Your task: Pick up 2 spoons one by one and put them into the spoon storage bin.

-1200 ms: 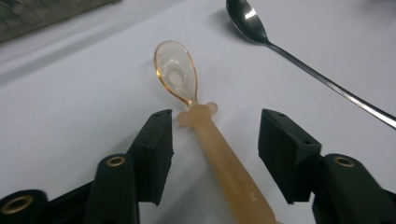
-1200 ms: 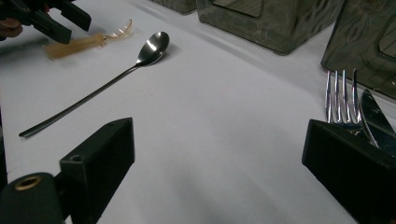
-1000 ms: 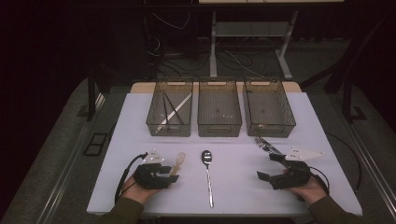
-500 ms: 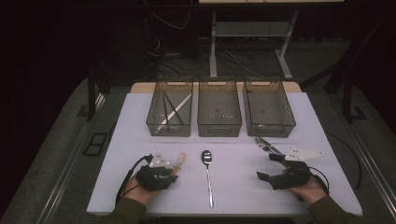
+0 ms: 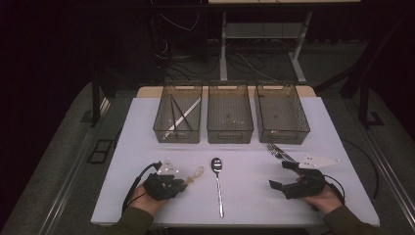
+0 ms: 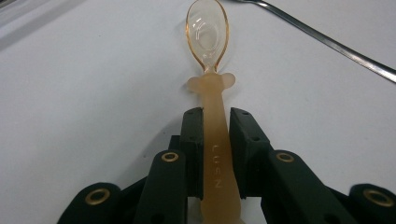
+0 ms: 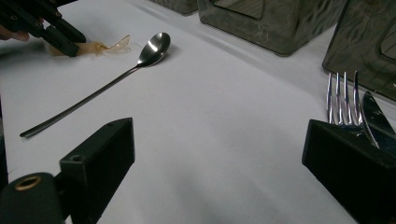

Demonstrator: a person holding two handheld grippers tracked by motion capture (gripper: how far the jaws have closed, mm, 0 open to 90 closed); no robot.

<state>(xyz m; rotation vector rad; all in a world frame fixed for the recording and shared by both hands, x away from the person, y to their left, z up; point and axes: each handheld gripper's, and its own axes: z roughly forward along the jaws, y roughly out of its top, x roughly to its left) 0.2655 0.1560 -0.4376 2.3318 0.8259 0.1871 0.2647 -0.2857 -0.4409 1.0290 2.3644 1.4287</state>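
Our left tool [image 6: 215, 121], jaws just closing, pinches the amber plastic spoon [image 6: 212, 93] lying flat on the white counter [image 5: 147, 127], so we judge a straight lift best; the right tool [image 7: 219, 163] rests released.

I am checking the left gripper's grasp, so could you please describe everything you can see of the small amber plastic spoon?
The amber plastic spoon is translucent, with an oval bowl, two small ear-like lobes at the neck and a flat handle with embossed letters. It lies flat on the white table, left of the metal spoon. The left gripper has just been closing; its pads now flank the handle, seemingly pressing it.
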